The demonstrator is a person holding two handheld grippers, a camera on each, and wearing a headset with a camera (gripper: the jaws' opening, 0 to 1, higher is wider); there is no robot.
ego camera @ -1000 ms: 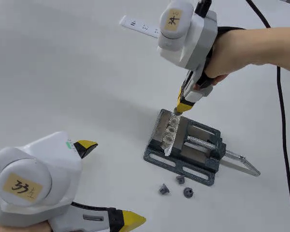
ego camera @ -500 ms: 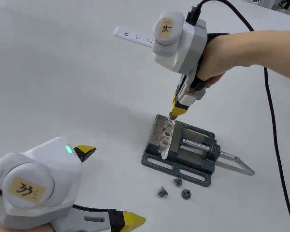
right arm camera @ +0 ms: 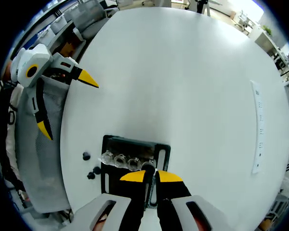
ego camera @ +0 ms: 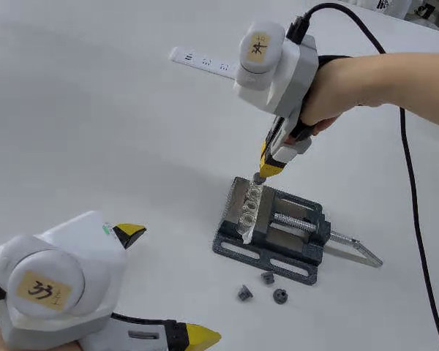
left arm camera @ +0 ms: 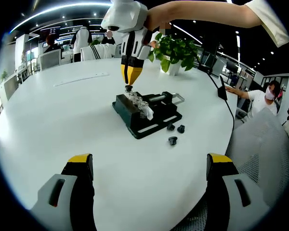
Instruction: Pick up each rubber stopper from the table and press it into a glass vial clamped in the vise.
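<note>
Grey rubber stopper (ego camera: 258, 178), pinched in your right tool (ego camera: 262, 174), sits atop the end glass vial (ego camera: 255, 191) in the black metal vise (ego camera: 276, 253) — your left tool (left arm camera: 149, 160) gapes wide.

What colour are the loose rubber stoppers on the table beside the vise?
The stoppers are dark grey, clearest in the head view.

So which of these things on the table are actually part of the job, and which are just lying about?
Part of the job: vise, glass vials clamped in it, three loose stoppers, the stopper held by the right gripper.
Just lying about: power strip, potted plant.
</note>
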